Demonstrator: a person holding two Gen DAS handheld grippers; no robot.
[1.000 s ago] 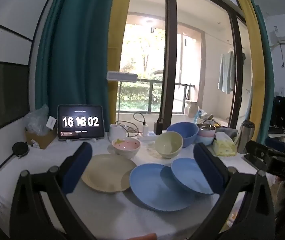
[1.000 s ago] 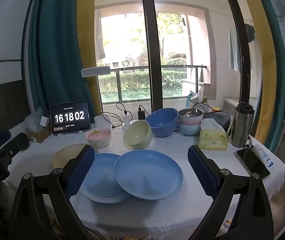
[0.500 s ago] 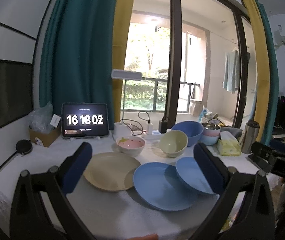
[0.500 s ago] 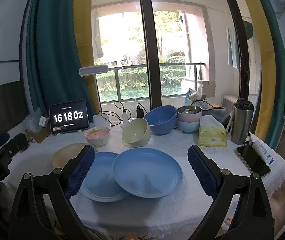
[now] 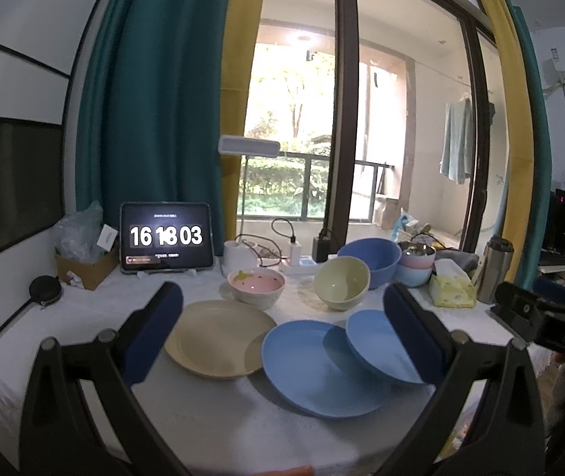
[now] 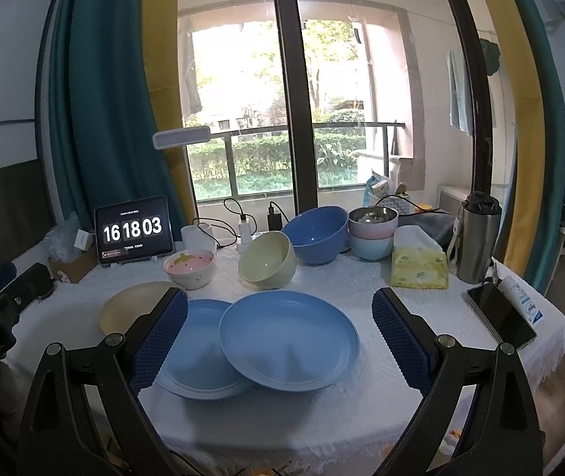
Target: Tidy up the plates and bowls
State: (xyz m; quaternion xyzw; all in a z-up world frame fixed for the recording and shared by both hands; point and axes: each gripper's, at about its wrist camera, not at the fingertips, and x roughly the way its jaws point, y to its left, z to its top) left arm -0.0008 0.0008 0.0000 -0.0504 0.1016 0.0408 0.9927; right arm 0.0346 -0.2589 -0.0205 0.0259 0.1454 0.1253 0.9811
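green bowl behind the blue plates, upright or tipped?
Tipped. The green bowl leans on its side, its opening facing the camera and its inside visible, unlike the upright pink bowl.

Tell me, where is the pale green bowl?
In the right wrist view, the pale green bowl sits tipped mid-table, between the pink bowl and the big blue bowl.

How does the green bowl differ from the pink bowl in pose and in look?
The green bowl is tipped on its side, its opening facing the camera; the pink bowl stands upright. The green bowl is plain inside and out; the pink bowl has a pink, speckled inside and a white outside. Both stand on the white tablecloth, behind the plates.
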